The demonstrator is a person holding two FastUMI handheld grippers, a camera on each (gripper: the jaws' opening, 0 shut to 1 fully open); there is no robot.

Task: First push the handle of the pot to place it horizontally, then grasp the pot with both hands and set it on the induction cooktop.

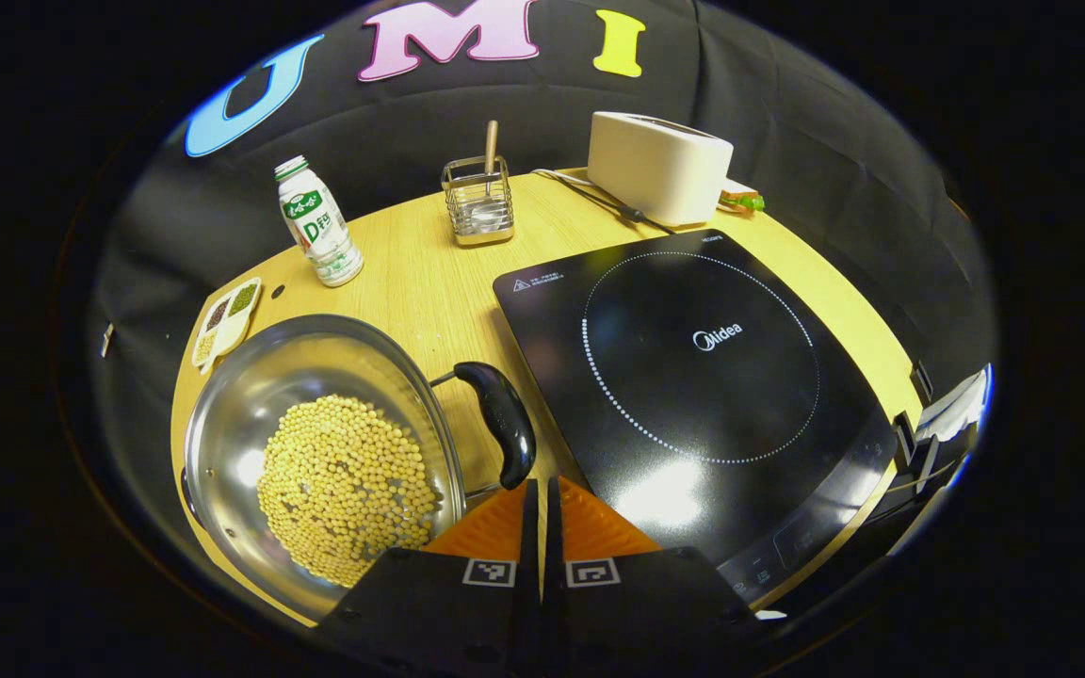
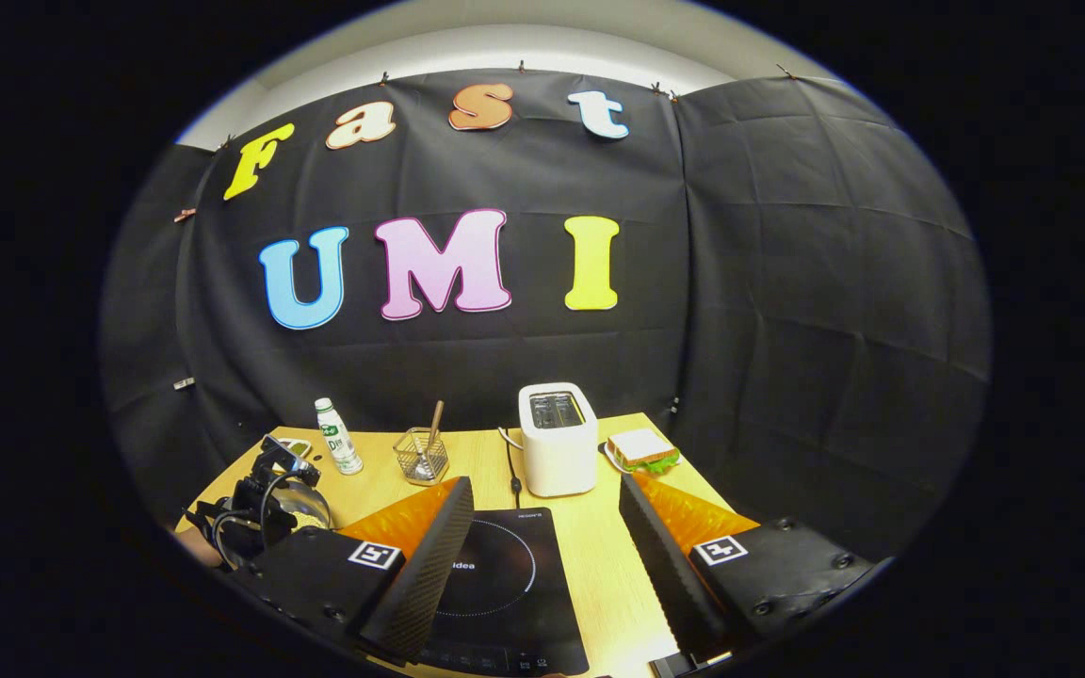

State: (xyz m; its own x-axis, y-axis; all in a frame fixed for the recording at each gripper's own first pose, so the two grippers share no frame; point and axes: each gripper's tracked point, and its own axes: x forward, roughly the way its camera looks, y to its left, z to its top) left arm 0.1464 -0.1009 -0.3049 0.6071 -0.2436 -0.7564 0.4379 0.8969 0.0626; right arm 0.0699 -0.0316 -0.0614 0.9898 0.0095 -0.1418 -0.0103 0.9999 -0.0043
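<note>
A steel pot [image 1: 222,424] holding yellow beans sits on the wooden table at the lower left of the left gripper view. Its black handle [image 1: 502,421] points toward the camera, beside the black induction cooktop [image 1: 693,377]. My left gripper [image 1: 541,492] is shut with nothing between its fingers, its tips right at the near end of the handle. In the right gripper view, my right gripper [image 2: 547,527] hangs open above the cooktop [image 2: 495,574], holding nothing. The left gripper [image 2: 260,513] and the hand holding it show farther off on the left.
Along the back of the table stand a milk bottle [image 1: 318,221], a wire utensil holder [image 1: 478,200] and a white toaster [image 1: 657,165] with its cord. A sandwich [image 2: 641,450] lies to the toaster's right. A small dish of beans [image 1: 227,320] lies behind the pot.
</note>
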